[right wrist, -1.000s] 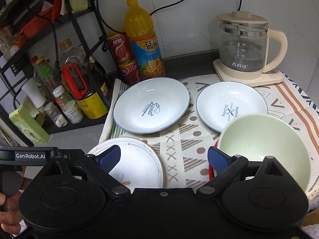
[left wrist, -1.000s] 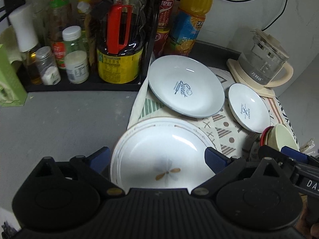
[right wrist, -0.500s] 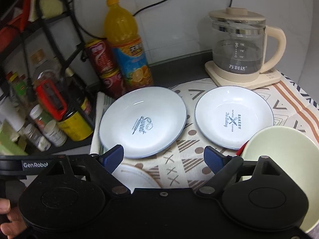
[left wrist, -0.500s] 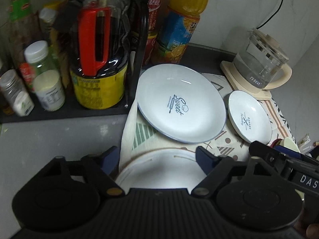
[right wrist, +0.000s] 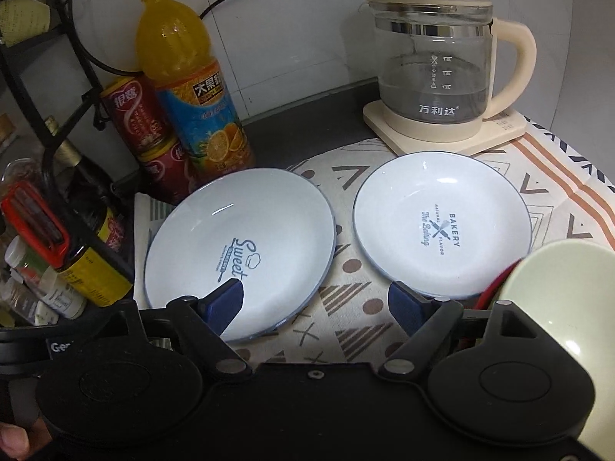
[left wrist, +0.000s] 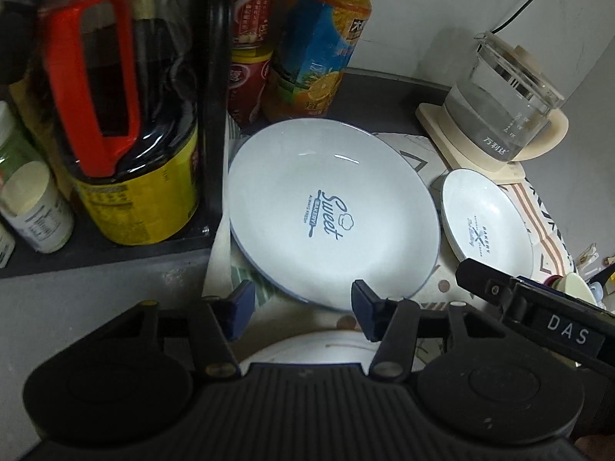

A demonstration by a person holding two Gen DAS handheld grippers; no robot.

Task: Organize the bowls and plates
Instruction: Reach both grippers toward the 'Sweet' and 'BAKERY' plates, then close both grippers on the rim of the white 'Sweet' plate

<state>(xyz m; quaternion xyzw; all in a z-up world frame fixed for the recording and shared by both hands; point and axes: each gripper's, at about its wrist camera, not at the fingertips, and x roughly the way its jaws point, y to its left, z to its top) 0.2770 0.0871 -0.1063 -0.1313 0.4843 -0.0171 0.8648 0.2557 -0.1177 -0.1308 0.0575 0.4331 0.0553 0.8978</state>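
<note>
A large white plate marked "Sweet" (left wrist: 330, 211) lies on the patterned cloth; it also shows in the right wrist view (right wrist: 238, 249). A smaller "Bakery" plate (left wrist: 486, 226) lies to its right (right wrist: 442, 226). A white plate with a brown rim line (left wrist: 307, 349) sits just under my left gripper (left wrist: 300, 309), which is open at the near edge of the Sweet plate. My right gripper (right wrist: 319, 303) is open above the cloth between the two plates. A pale green bowl (right wrist: 565, 299) on a red bowl (right wrist: 496, 280) stands at the right.
A black rack (left wrist: 211, 96) with sauce bottles (left wrist: 115, 115) stands at the left. An orange juice bottle (right wrist: 188, 96) and red cans (right wrist: 138, 115) stand behind the Sweet plate. A glass kettle (right wrist: 442, 69) on its base stands at the back right. Patterned cloth (right wrist: 346, 269) covers the counter.
Both grippers have moved forward towards the back plates. The brown-rimmed plate has slid under my left gripper's view. Both grippers stay open.
</note>
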